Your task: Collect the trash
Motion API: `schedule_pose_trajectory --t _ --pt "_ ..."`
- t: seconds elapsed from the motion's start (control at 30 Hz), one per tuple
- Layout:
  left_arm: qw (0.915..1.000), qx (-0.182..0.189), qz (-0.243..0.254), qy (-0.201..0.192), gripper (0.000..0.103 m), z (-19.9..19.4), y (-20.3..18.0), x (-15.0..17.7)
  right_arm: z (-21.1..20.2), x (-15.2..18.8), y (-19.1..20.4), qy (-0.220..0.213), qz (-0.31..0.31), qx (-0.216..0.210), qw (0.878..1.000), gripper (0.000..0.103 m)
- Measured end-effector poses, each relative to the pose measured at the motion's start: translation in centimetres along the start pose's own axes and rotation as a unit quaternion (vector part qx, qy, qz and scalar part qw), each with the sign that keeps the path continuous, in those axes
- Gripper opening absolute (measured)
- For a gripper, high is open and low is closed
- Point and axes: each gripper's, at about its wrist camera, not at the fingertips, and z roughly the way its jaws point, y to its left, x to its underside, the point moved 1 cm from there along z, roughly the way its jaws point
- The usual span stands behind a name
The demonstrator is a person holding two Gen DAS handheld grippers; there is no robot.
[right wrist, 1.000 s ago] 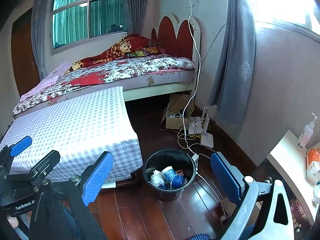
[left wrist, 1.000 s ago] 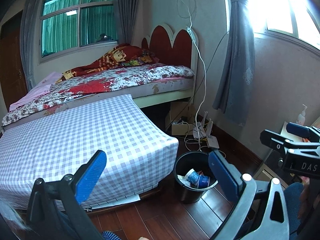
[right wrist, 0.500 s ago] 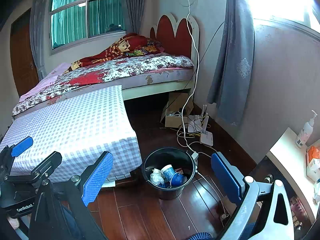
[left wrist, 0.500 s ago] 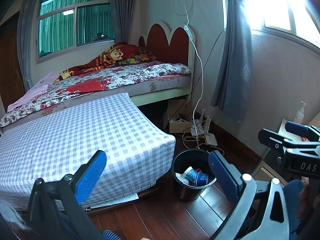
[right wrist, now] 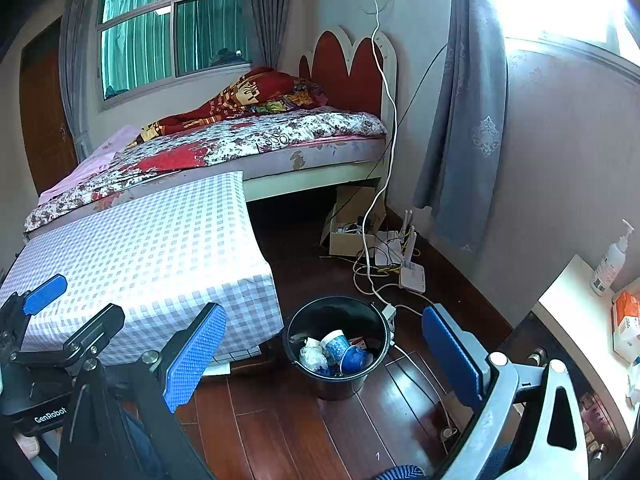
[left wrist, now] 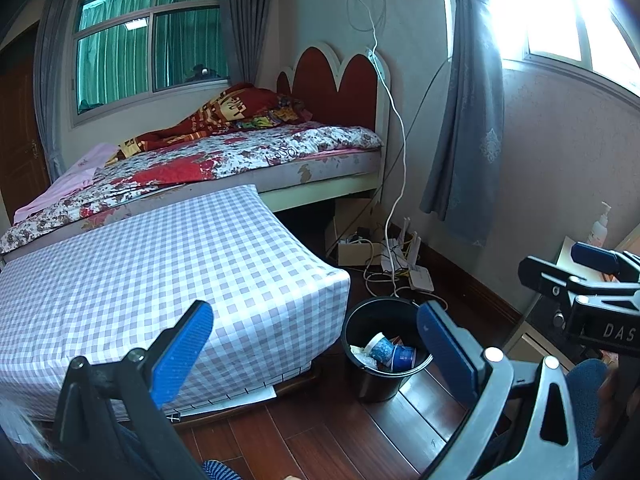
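- Blue pads line both claws; the left claw [left wrist: 314, 344] fills the bottom of its own view with its fingers spread wide and nothing between them.
- The right claw [right wrist: 324, 354] is likewise wide apart and holds nothing, its pads low in its frame on either side of the bin.
- Each claw shows in the other's view: the right one at the right edge of the left view, the left one at the lower left of the right view.
- Between the right claw's fingers, on the floor, stands a black bin [right wrist: 340, 312], upright, just right of the mattress corner.
- Inside the bin lie two blue patterned cups [right wrist: 346, 352] tipped on their sides and some crumpled pale trash [right wrist: 312, 358] beside them.
- In the left view the bin [left wrist: 360, 384] sits lower centre, partly behind the right-hand finger.
- A checked mattress [left wrist: 160, 272] fills the left half of the frame, on the dark wooden floor [right wrist: 288, 440].
- Behind it, mid-frame, is a bed [right wrist: 240, 140] with a flowered cover and red headboard.
- White cables and a router [right wrist: 412, 276] lie on the floor beyond the bin, near the grey curtain [right wrist: 464, 120].
- A pump bottle [right wrist: 610, 264] stands on a pale table [right wrist: 572, 320] at the right edge.
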Motion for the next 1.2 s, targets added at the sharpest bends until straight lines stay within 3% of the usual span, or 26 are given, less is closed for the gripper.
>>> schedule_pose_trajectory --t 1.2 --pt "0.9999 0.010 0.006 -0.005 0.102 0.13 -0.57 -0.52 0.19 0.21 -0.36 0.005 -0.001 0.000 1.000 0.100"
